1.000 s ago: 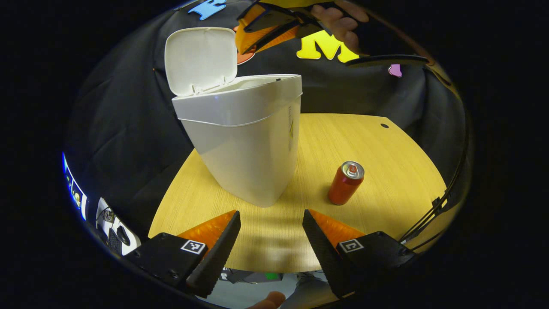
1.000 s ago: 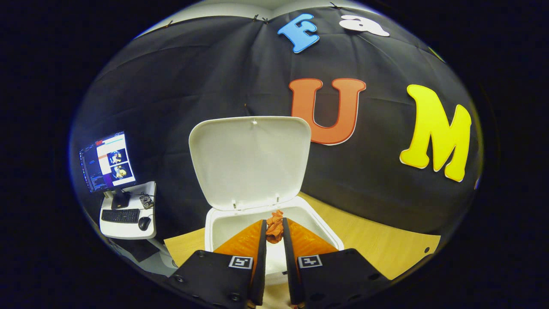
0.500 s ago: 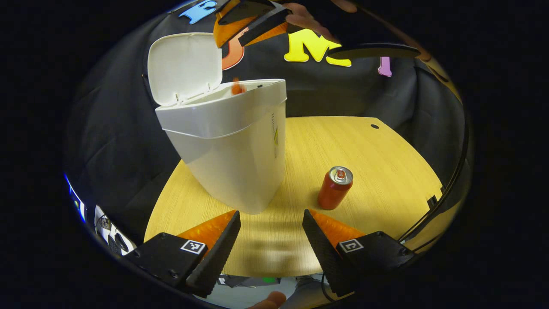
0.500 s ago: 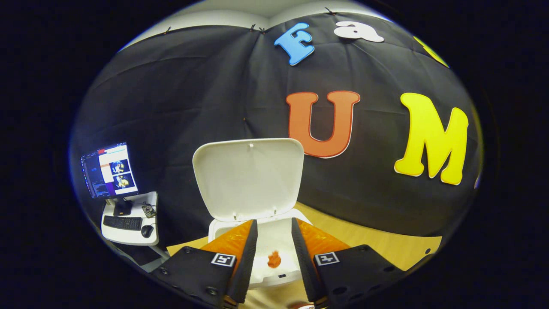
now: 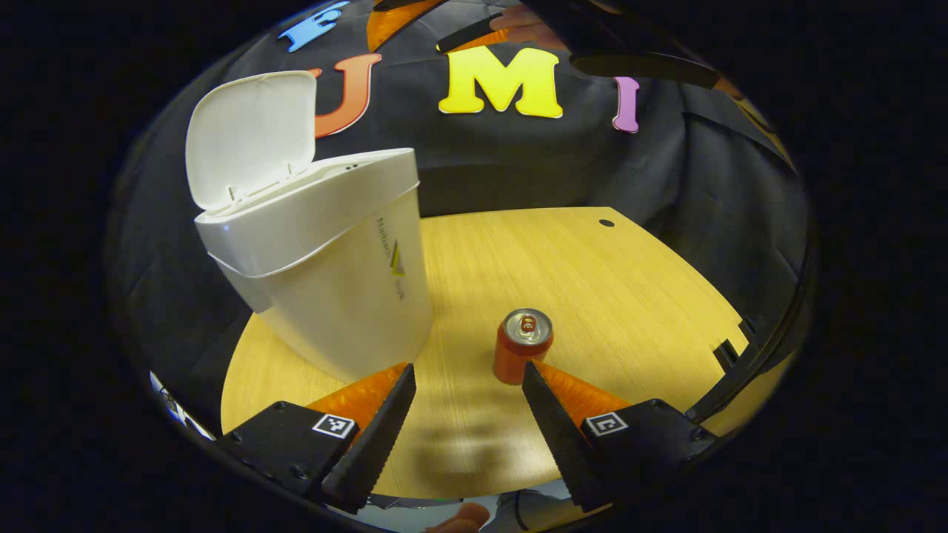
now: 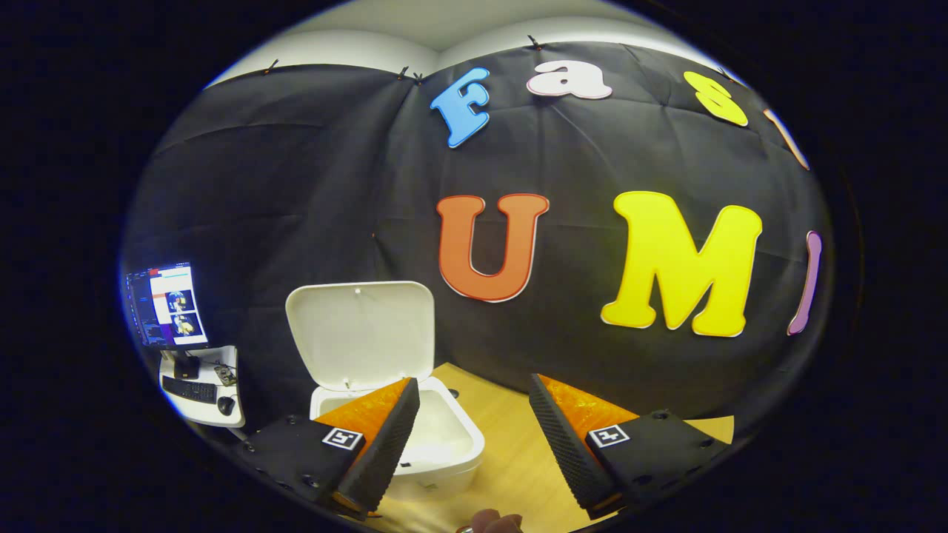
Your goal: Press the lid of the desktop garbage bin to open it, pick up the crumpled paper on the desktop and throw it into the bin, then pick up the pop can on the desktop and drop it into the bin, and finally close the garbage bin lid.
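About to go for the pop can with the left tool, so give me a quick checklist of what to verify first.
1. Bin lid open: ok, it stands upright.
2. Pop can upright on the desk: ok.
3. Left tool open: ok, jaws spread wide.
4. Can lined up between the fingers: not ok, it sits close to one finger.
5. Right tool empty and open: ok.
6. Paper inside the bin: cannot tell.

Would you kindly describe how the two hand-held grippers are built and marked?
Each hand-held gripper, left and right, has two wedge-shaped fingers with ridged, saw-toothed inner faces, mounted on black blocks. Each block carries a small square black-and-white marker and visible screw holes.
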Action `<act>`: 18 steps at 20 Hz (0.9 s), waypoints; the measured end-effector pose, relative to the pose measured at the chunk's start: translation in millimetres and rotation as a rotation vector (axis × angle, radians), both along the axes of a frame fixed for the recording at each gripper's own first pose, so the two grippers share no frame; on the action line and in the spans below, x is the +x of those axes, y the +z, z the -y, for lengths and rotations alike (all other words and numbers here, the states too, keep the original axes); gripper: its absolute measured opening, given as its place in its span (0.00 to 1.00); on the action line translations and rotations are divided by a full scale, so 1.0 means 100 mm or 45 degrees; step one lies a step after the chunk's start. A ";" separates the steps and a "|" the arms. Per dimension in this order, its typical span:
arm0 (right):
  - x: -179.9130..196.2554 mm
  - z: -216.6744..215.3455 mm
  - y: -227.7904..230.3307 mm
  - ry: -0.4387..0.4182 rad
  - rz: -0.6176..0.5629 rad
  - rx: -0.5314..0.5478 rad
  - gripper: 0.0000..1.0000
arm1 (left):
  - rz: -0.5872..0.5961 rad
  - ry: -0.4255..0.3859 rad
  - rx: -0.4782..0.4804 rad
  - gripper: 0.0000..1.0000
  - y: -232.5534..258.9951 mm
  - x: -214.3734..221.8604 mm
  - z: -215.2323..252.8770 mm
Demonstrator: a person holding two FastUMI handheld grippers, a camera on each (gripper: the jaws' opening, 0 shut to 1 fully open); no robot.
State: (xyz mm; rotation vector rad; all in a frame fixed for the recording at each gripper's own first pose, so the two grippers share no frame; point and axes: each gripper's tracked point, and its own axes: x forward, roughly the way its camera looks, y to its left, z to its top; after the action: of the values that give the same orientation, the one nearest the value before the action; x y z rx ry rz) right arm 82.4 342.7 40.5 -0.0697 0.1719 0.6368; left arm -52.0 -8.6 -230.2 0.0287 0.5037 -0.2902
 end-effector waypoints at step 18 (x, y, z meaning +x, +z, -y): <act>0.14 2.56 -0.58 -0.592 -0.152 -0.165 0.94 | -0.095 -0.142 0.007 0.97 -0.89 0.78 0.71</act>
State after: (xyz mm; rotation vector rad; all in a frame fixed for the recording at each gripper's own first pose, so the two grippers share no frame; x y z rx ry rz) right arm 96.5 86.4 -17.6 -0.1126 0.3336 0.1648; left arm 26.3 -80.1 -318.8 0.0517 0.5781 -0.4001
